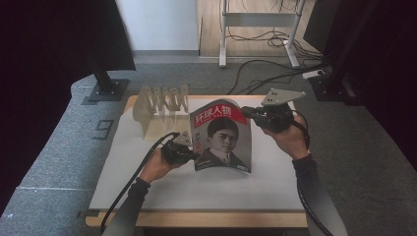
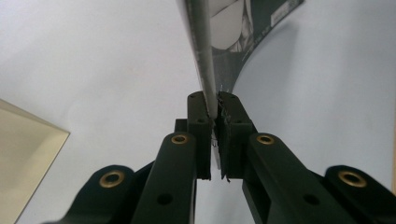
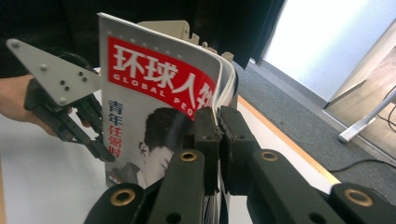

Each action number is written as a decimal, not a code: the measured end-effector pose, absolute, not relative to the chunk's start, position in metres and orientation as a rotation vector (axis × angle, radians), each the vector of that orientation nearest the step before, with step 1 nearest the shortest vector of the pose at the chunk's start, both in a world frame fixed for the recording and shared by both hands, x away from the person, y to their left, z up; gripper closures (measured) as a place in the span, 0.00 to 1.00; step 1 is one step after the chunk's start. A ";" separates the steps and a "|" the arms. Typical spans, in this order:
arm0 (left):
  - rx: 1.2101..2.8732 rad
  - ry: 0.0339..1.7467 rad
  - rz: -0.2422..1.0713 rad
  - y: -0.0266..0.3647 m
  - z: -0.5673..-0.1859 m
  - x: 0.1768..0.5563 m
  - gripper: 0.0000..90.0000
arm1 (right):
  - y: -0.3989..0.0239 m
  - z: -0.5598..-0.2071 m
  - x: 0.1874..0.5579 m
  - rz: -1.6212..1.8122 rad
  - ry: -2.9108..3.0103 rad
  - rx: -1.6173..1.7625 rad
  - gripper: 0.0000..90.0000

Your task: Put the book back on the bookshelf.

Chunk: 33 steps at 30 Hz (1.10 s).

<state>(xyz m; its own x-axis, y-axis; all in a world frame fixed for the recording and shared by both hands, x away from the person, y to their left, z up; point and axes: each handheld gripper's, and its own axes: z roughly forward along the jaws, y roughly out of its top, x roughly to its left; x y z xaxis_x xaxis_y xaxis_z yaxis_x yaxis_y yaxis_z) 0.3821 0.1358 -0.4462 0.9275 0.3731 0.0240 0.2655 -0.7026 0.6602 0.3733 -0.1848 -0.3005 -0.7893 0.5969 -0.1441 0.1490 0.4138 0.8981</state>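
A magazine (image 1: 221, 137) is held upright over the middle of the white sheet (image 1: 147, 191) that covers the table, its cover turned toward the person. A red banner with white characters runs across the top of the cover, and a black-and-white portrait is printed below it. The upper part of the cover is bowed, and the pages are fanned slightly at the top right corner.

At 9 o'clock of the magazine, the left gripper (image 1: 193, 156) is clamped on the lower left edge; in the left gripper view, the grey edge of the magazine (image 2: 207, 88) is seen pinched between the two black jaws. At 2 o'clock, the right gripper (image 1: 246, 112) is closed on the upper right corner, and in the right gripper view the curled pages (image 3: 224, 79) are gripped between its jaws, with the left gripper (image 3: 105, 151) seen farther off on the opposite edge.

At 10 o'clock of the magazine, a pale slotted rack (image 1: 160, 105) stands on the table near its far left corner. Cables (image 1: 265, 69) lie on the grey floor beyond the table, at 12 o'clock.
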 end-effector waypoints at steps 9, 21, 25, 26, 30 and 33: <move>2.408 0.394 0.245 0.128 -0.440 0.371 0.86 | -0.195 -0.302 0.366 1.346 2.232 0.636 0.94; 2.305 0.382 0.274 0.133 -0.396 0.371 0.84 | -0.207 -0.303 0.358 1.351 2.224 0.636 0.94; 2.287 0.375 0.273 0.131 -0.378 0.372 0.82 | -0.208 -0.304 0.356 1.351 2.225 0.631 0.94; 2.281 0.369 0.276 0.131 -0.374 0.372 0.82 | -0.209 -0.304 0.356 1.353 2.225 0.633 0.94; 2.294 0.363 0.271 0.126 -0.358 0.374 0.82 | -0.211 -0.305 0.355 1.356 2.228 0.628 0.94; 2.339 0.363 0.263 0.120 -0.350 0.376 0.83 | -0.212 -0.304 0.354 1.352 2.235 0.622 0.94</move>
